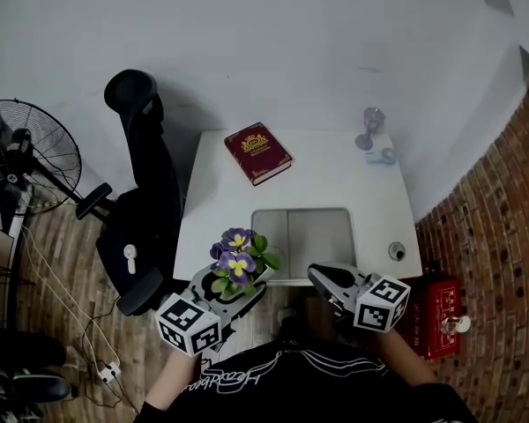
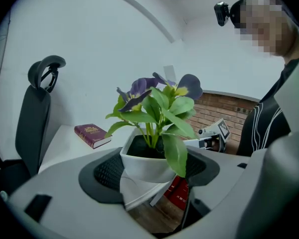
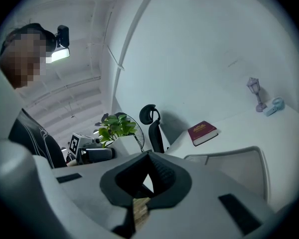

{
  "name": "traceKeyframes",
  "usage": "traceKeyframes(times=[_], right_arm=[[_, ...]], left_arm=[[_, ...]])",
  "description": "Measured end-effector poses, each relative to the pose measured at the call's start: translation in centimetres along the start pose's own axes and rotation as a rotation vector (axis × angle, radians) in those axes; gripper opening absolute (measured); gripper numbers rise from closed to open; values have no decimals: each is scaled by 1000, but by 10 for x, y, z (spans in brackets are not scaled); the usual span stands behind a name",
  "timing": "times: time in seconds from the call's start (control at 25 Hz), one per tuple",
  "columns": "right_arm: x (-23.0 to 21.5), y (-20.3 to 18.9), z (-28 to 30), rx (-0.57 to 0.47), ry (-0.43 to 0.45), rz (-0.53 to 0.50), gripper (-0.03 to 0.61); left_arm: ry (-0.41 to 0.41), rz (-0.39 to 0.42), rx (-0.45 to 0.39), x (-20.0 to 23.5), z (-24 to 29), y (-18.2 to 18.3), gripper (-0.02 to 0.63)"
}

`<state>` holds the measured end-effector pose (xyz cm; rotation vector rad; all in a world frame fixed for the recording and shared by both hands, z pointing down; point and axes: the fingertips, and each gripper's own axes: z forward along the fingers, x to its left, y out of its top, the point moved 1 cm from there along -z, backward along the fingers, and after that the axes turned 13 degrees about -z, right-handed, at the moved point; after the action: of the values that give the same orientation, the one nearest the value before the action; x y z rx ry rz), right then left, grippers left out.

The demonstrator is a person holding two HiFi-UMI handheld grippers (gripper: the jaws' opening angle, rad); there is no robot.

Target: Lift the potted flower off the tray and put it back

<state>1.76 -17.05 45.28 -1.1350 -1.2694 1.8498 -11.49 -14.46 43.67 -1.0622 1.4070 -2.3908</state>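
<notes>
The potted flower [image 1: 238, 265], purple blooms and green leaves in a white pot [image 2: 145, 167], hangs in the air beyond the table's front-left corner, off the grey tray [image 1: 304, 233]. My left gripper [image 1: 232, 291] is shut on the pot, its dark pads pressing both sides [image 2: 149, 172]. The tray lies bare at the table's front middle and shows at the right of the right gripper view [image 3: 229, 166]. My right gripper [image 1: 323, 278] hovers just in front of the tray's near edge, jaws shut with nothing between them [image 3: 148, 159]. The plant [image 3: 114, 126] appears to its left.
A dark red book [image 1: 257, 152] lies at the back of the white table [image 1: 212, 210]. A small lamp figure [image 1: 370, 126] and a pale blue object [image 1: 383, 156] stand back right. A black office chair [image 1: 145, 201] and fan [image 1: 35, 152] are left; a red box [image 1: 436, 311] is on the floor right.
</notes>
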Motion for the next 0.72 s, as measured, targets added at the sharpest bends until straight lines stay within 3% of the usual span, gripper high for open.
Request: traceKeyframes(times=[0.72], right_arm=[[31, -20, -27, -14, -45, 26, -2]], left_arm=[[-12, 11, -10, -18, -16, -23, 353]])
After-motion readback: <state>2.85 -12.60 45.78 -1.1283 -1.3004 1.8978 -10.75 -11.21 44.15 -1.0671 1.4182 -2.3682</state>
